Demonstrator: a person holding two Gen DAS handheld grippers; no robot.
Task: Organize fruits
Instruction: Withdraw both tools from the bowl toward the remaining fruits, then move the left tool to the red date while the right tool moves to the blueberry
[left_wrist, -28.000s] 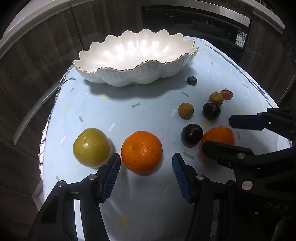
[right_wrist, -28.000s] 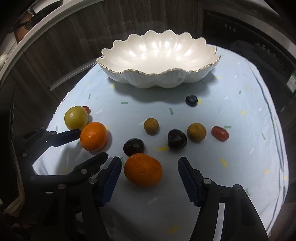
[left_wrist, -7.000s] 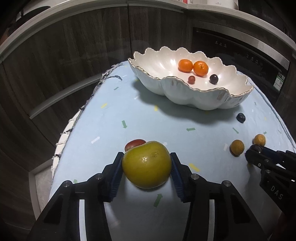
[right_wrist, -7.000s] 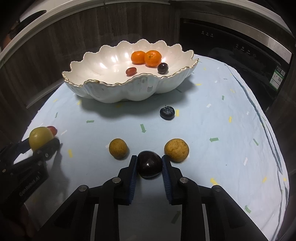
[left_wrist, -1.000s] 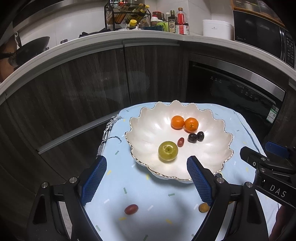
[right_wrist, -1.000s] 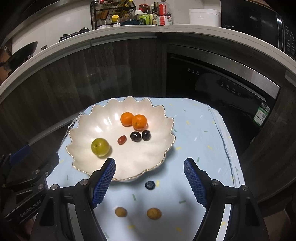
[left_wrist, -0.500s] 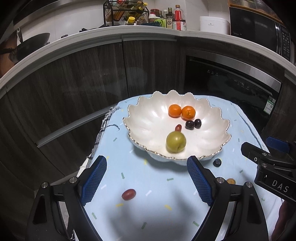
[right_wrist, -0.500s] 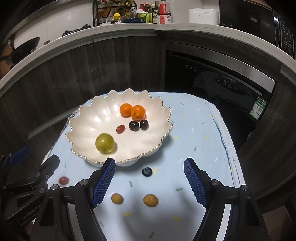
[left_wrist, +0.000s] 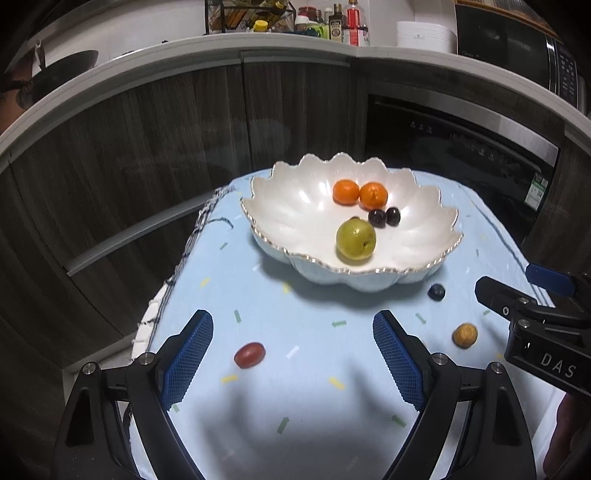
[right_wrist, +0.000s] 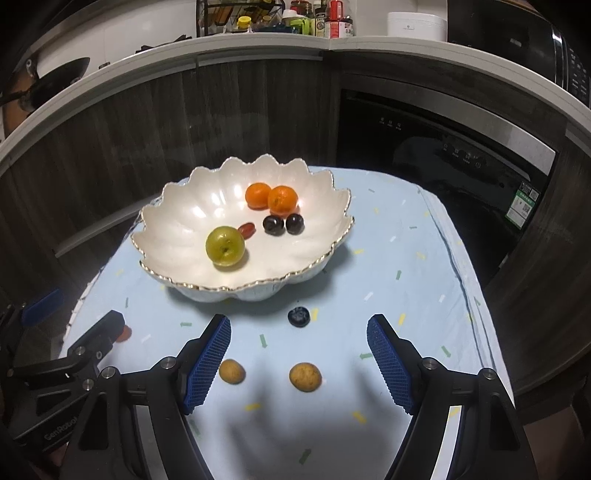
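A white scalloped bowl holds two oranges, two dark plums, a red grape tomato and a green apple. On the blue cloth lie a red grape tomato, a blueberry and two small brown fruits. My left gripper is open and empty, just right of the loose tomato. My right gripper is open and empty above the brown fruits.
The cloth-covered table drops off at left, right and back. Dark cabinets and an oven stand behind it. A counter with bottles runs above.
Both grippers have come down and back from over the bowl toward the near part of the table. They stay open. The fruits have not moved.
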